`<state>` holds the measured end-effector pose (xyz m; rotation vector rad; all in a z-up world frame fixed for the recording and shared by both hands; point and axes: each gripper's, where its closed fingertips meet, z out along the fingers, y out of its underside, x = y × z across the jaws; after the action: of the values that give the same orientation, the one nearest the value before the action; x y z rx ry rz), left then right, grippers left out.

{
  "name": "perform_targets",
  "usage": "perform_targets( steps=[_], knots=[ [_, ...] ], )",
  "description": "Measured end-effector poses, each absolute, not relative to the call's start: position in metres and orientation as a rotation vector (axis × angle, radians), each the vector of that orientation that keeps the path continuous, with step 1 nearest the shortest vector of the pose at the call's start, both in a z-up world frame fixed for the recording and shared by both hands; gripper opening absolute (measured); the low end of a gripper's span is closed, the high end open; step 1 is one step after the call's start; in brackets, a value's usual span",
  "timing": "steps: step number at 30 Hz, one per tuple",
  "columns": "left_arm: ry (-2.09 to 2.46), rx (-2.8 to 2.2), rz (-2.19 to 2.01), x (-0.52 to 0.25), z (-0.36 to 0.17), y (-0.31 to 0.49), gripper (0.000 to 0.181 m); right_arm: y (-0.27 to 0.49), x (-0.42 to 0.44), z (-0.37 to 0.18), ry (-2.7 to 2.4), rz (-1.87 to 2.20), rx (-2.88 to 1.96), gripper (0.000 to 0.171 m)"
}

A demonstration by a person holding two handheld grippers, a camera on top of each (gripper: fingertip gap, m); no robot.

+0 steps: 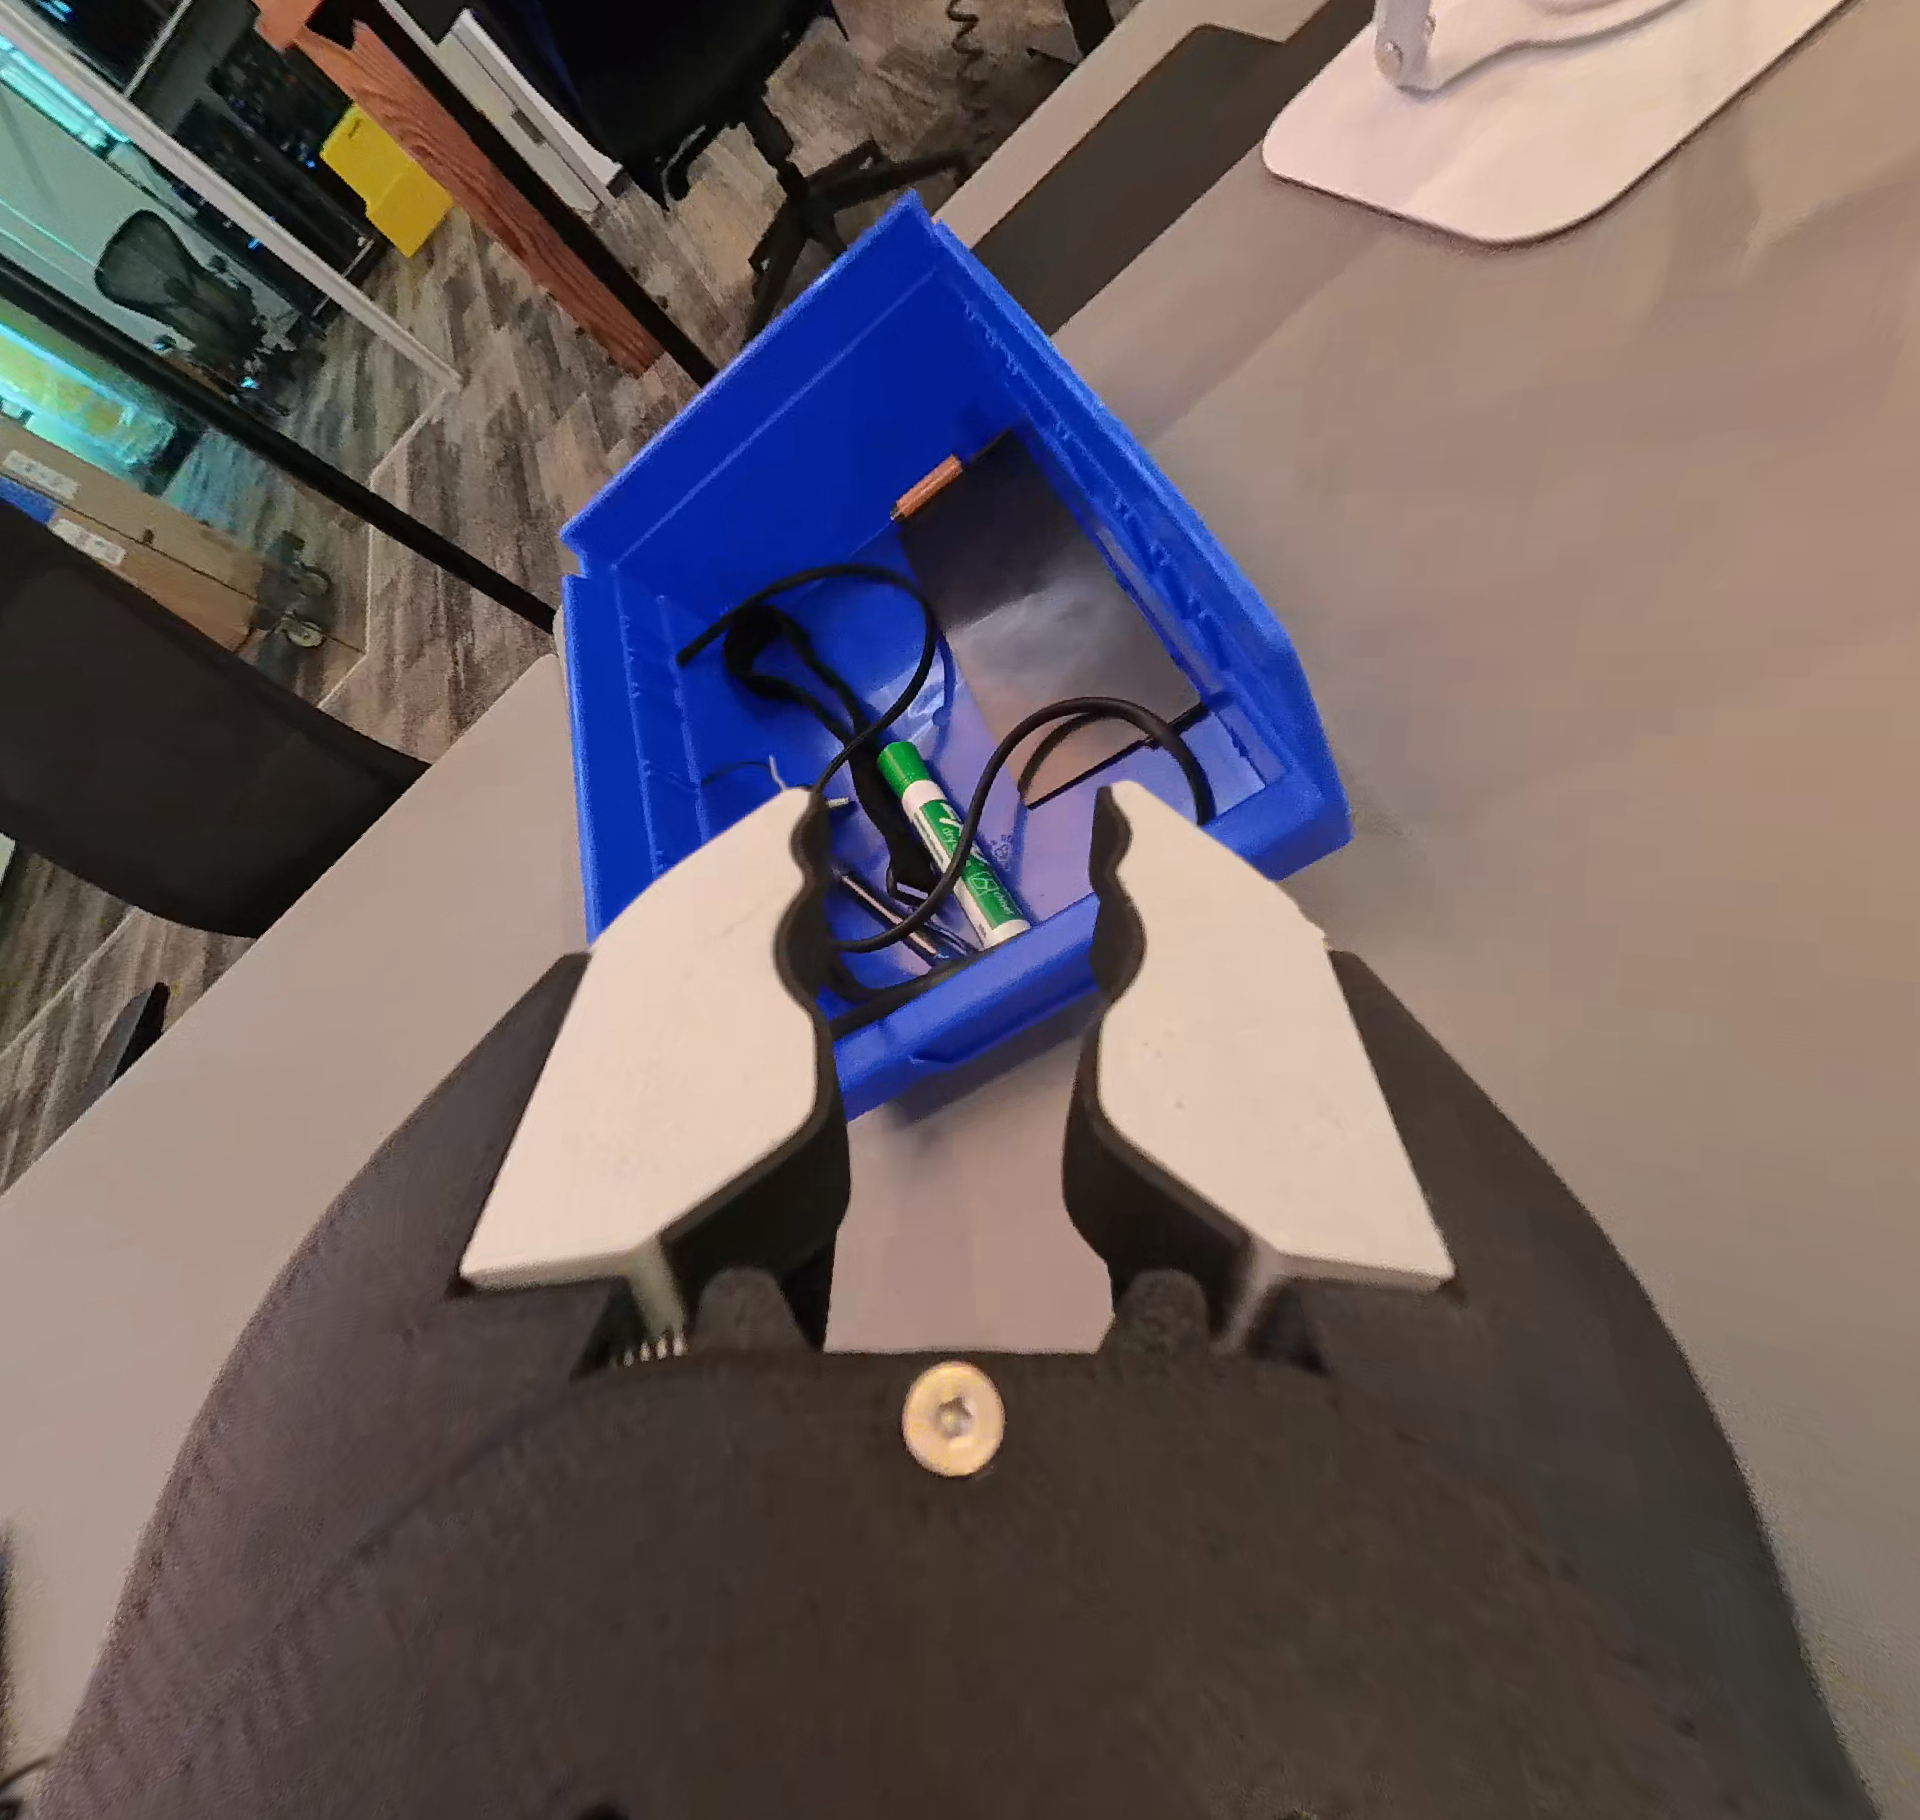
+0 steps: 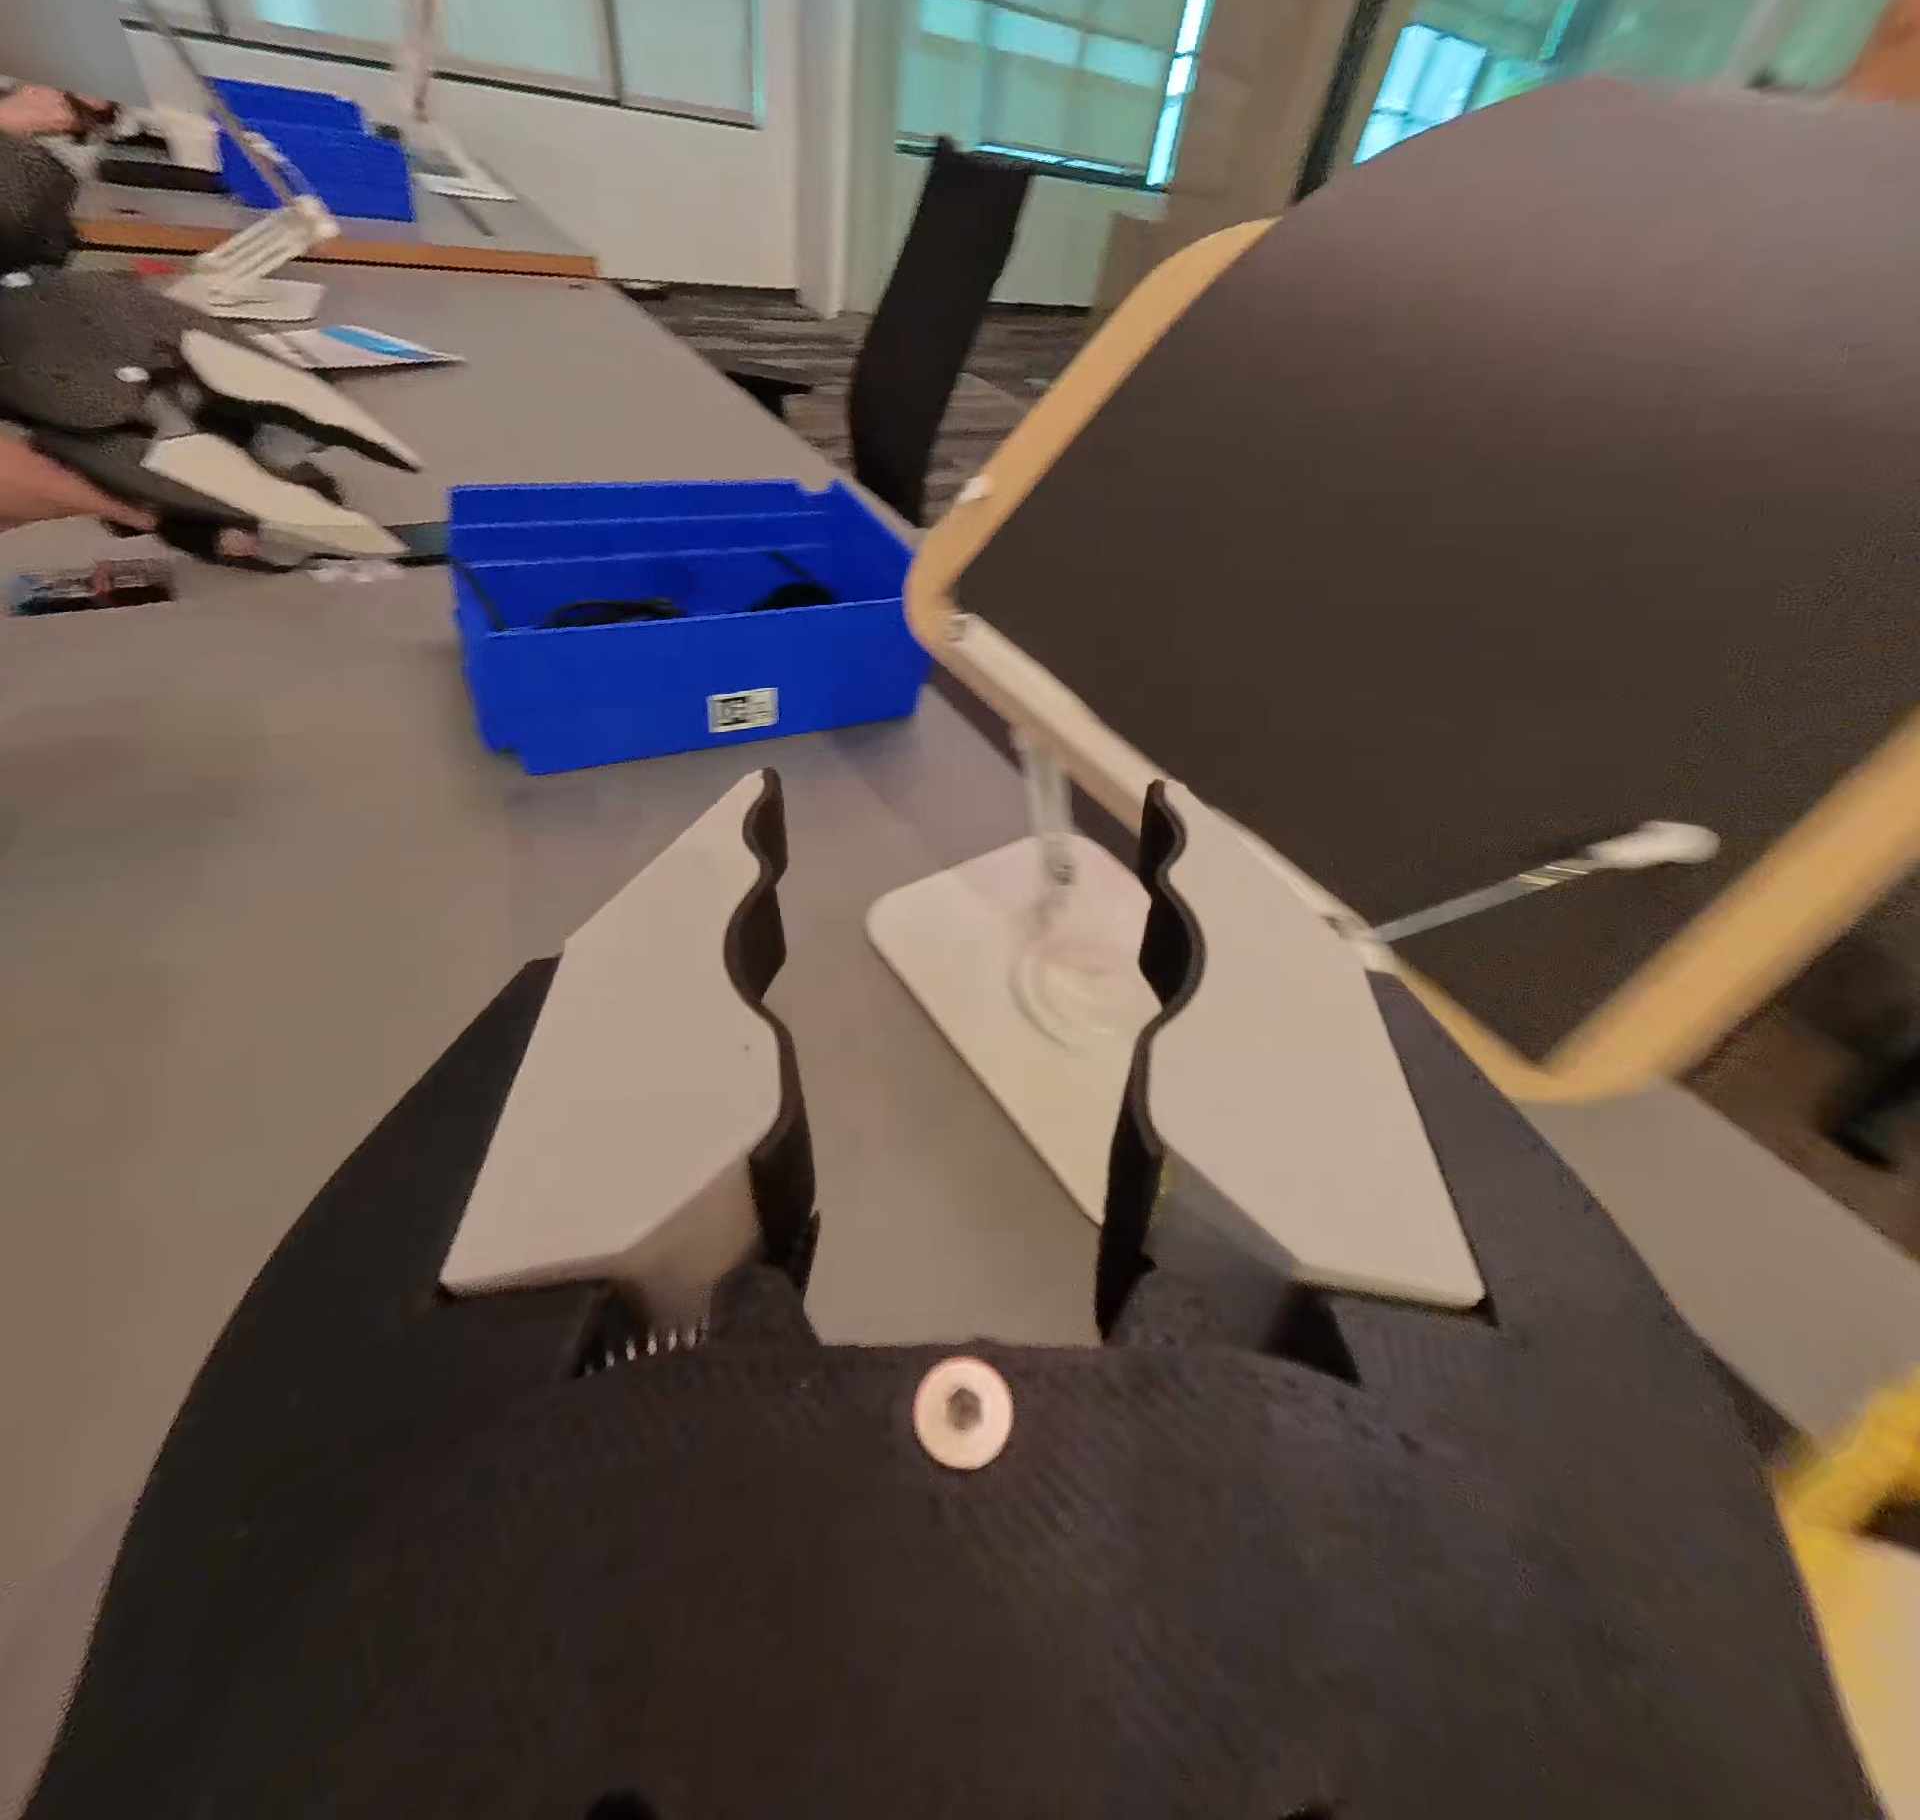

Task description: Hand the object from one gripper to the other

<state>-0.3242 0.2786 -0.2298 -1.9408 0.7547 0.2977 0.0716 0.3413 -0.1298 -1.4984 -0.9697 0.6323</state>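
The left gripper (image 1: 951, 804) hangs above a grey table (image 1: 1558, 731), its two pale fingers spread wide with nothing between them. Directly ahead of and below its fingertips sits an open blue bin (image 1: 831, 482). Inside the bin, just beyond the fingertips, lies a green and white marker (image 1: 951, 835), tangled among loops of black cable (image 1: 821, 648). A flat silvery sheet (image 1: 1049, 607) leans against the bin's right wall, and a small copper-coloured cylinder (image 1: 930, 501) rests at the far end.

The right gripper (image 2: 961, 804) is also spread wide and empty. The same blue bin (image 2: 686, 669) stands ahead and slightly left of it. Just beyond its fingertips stands a white lamp base (image 2: 997, 970), and a dark panel with a tan rim (image 2: 1455, 575) fills the upper right. The left gripper (image 2: 400, 508) shows at far left, beside the bin.
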Motion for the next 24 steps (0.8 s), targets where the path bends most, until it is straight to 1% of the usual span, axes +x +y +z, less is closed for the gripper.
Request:
perform_targets(
  steps=[4,7,11,14,18,21,24],
  knots=[
    [0.856,-1.964,0.329,-0.330,-0.242,0.286,0.043,0.325,-0.003,-0.181,-1.071,0.793,-1.512,0.066],
    [0.959,-1.999,0.346,-0.334,-0.253,0.294,0.043,0.320,-0.043,-0.218,-1.137,0.847,-1.517,0.065],
    [1.031,-2.005,0.326,-0.331,-0.257,0.311,0.043,0.316,-0.075,-0.253,-1.150,0.982,-1.517,0.062],
    [1.076,-1.997,0.349,-0.332,-0.258,0.326,0.042,0.320,-0.085,-0.280,-1.161,1.001,-1.575,0.062],
    [1.091,-2.026,0.310,-0.334,-0.265,0.344,0.044,0.320,-0.091,-0.300,-1.175,1.019,-1.606,0.062],
    [1.104,-2.046,0.269,-0.338,-0.269,0.357,0.047,0.321,-0.092,-0.301,-1.179,1.023,-1.621,0.060],
    [1.103,-2.059,0.241,-0.343,-0.271,0.376,0.046,0.320,-0.095,-0.309,-1.211,1.044,-1.668,0.064]
  ],
)
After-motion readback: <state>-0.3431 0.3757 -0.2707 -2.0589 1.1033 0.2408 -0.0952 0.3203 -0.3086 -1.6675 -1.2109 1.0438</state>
